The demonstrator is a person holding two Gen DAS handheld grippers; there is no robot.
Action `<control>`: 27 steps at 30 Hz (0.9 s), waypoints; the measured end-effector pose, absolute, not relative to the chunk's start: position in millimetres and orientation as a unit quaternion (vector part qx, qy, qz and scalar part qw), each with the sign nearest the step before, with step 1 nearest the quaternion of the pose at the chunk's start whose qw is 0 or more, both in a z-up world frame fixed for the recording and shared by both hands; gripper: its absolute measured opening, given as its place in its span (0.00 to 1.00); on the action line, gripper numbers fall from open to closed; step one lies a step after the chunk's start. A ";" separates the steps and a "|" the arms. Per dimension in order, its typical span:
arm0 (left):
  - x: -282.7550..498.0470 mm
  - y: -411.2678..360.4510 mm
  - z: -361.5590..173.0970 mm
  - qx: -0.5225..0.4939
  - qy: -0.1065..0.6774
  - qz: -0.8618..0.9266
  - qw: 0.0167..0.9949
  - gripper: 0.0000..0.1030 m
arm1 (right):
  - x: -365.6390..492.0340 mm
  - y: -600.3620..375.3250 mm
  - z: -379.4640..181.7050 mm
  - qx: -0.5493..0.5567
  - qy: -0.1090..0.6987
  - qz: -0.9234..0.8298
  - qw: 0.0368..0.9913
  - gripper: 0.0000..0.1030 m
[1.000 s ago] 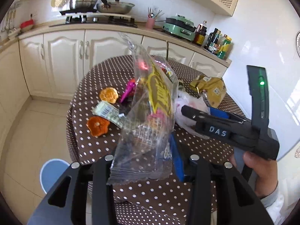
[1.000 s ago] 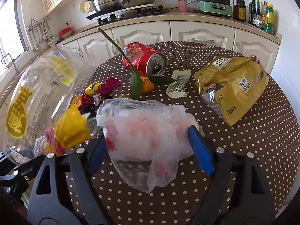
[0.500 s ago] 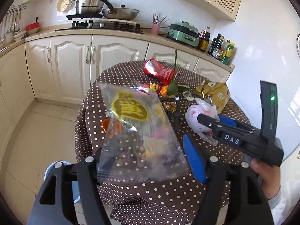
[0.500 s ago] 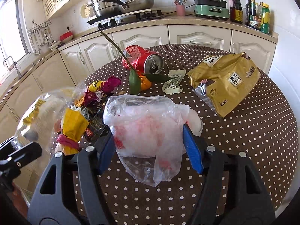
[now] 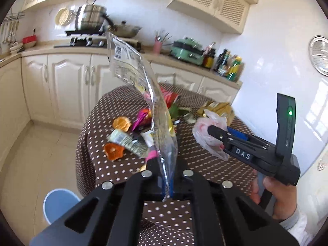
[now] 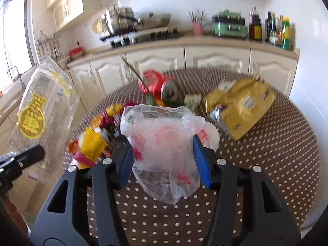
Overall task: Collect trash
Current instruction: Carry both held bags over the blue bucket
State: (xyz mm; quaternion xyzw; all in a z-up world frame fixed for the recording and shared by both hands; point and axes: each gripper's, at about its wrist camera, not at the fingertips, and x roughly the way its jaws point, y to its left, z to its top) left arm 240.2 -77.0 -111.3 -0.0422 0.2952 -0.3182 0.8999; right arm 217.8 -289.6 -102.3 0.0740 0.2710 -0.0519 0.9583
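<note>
Table: a round table [image 6: 266, 164] under a brown cloth with white dots fills the lower half of the right wrist view; in the left wrist view it sits centre frame.
Cabinets: cream cabinets [image 6: 215, 57] run across the middle of both views, with blurred pots and bottles along the counter above.
Left gripper: the left gripper [image 5: 167, 176] rises from the bottom centre of its own view, its fingers pinched nearly together on the lower edge of a clear snack bag.
Right gripper: the right gripper [image 6: 163, 162] stands at lower centre of its own view, blue pads pressed into either side of a thin plastic bag; in the left wrist view it reaches in from the right.
Clear snack bag: the clear snack bag [image 5: 143, 102] stands edge-on and upright through the centre of the left wrist view; at the left edge of the right wrist view its yellow round label faces the camera.
Thin plastic bag: the thin plastic bag [image 6: 164, 141], whitish with red print, is crumpled and hangs below the pads, centre frame.
Gold bag: a gold bag [image 6: 242, 108] lies on the cloth at right of centre.
Red can: a red can [image 6: 160, 84] lies on its side, upper centre, blurred.
Small scraps: orange peel [image 5: 113, 150] and bright wrappers [image 5: 141, 119] are scattered left of centre in the left wrist view.
Bin: a blue bin [image 5: 59, 203] shows at lower left, on the floor beside the table.
</note>
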 end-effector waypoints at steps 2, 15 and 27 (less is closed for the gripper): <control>234.1 -73.1 -105.6 -0.046 0.282 -0.324 0.902 0.02 | 211.4 -283.8 -90.6 0.070 0.254 -0.048 0.963 0.50; 218.9 57.7 -112.8 -0.076 0.277 -0.207 0.935 0.02 | 232.5 -106.1 -76.0 0.028 0.255 0.162 0.953 0.50; 277.4 193.7 -281.7 -0.142 0.470 -0.066 0.869 0.02 | 328.9 39.1 -247.7 -0.002 0.442 0.225 0.869 0.51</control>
